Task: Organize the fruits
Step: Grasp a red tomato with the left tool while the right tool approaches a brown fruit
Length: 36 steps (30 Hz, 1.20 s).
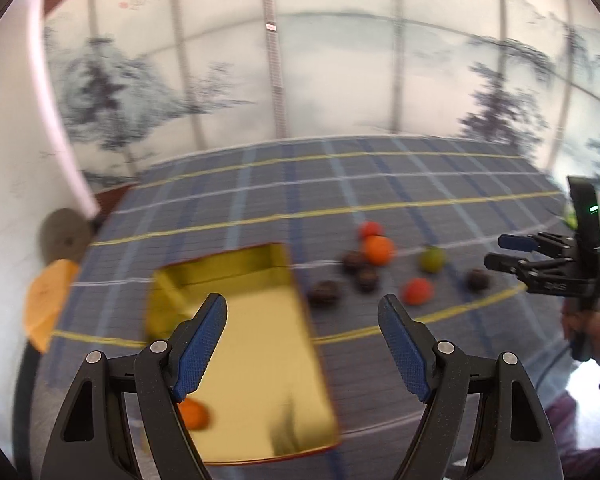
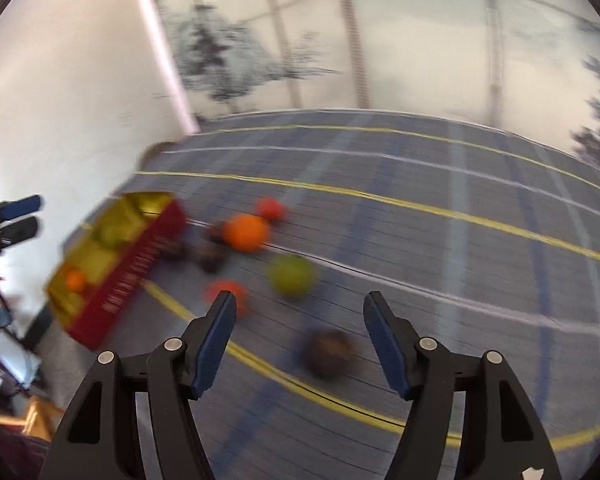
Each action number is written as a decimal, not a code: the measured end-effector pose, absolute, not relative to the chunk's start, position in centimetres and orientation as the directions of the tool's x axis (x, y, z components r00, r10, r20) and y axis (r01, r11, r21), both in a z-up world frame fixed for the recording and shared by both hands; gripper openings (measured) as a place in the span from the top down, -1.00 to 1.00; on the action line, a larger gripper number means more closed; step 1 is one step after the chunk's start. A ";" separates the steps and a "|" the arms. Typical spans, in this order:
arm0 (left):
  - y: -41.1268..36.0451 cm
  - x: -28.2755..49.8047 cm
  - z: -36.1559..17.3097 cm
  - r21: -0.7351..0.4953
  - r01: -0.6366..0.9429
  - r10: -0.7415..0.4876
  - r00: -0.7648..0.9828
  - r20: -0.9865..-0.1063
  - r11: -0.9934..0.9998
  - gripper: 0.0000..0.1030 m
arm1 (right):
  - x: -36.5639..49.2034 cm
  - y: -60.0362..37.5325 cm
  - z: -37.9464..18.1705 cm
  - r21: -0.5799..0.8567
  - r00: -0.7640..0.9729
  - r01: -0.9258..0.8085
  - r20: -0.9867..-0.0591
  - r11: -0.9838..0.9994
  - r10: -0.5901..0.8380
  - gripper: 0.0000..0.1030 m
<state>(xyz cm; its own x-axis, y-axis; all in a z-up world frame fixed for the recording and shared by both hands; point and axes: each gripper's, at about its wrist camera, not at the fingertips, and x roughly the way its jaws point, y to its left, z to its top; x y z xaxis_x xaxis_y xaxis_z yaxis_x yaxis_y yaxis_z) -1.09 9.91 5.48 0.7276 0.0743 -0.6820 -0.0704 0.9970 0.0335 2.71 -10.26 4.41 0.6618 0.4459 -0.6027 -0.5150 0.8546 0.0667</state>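
Note:
A gold-lined box [image 1: 256, 360] with red sides [image 2: 132, 276] lies on the plaid tablecloth [image 1: 380, 184]. One small orange fruit [image 1: 194, 414] sits in its near corner, also seen in the right wrist view [image 2: 76, 280]. Right of the box lie loose fruits: a big orange [image 1: 377, 250], red ones [image 1: 418, 291], a green one [image 2: 292, 276] and several dark ones [image 2: 328, 352]. My left gripper [image 1: 302, 316] is open and empty above the box. My right gripper [image 2: 300, 312] is open and empty above the dark fruit nearest it. Both views are blurred.
A painted screen wall [image 1: 300, 60] stands behind the table. A grey and orange object [image 1: 56, 264] sits off the table's left edge. The person's hand [image 1: 592, 320] holds the right gripper at the right side.

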 end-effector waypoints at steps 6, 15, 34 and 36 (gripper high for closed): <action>4.6 3.0 2.9 -0.019 0.076 -0.064 0.651 -0.756 0.997 -0.50 | 4.0 -18.5 2.2 0.082 0.712 -0.387 -0.606 0.918 0.354 -0.24; -0.1 8.8 -1.8 0.051 0.138 -0.041 0.591 -0.806 0.989 -0.43 | 3.6 -19.7 1.1 0.163 0.700 -0.425 -0.564 0.891 0.437 -0.30; -0.1 11.1 -6.9 -0.006 0.127 -0.071 0.513 -0.855 0.992 0.35 | 2.7 -19.9 0.9 0.166 0.682 -0.475 -0.551 0.864 0.481 -0.46; 0.1 10.3 -5.8 -0.030 0.111 -0.084 0.523 -0.848 0.993 0.35 | 2.4 -19.6 1.1 0.169 0.663 -0.503 -0.553 0.848 0.504 -0.46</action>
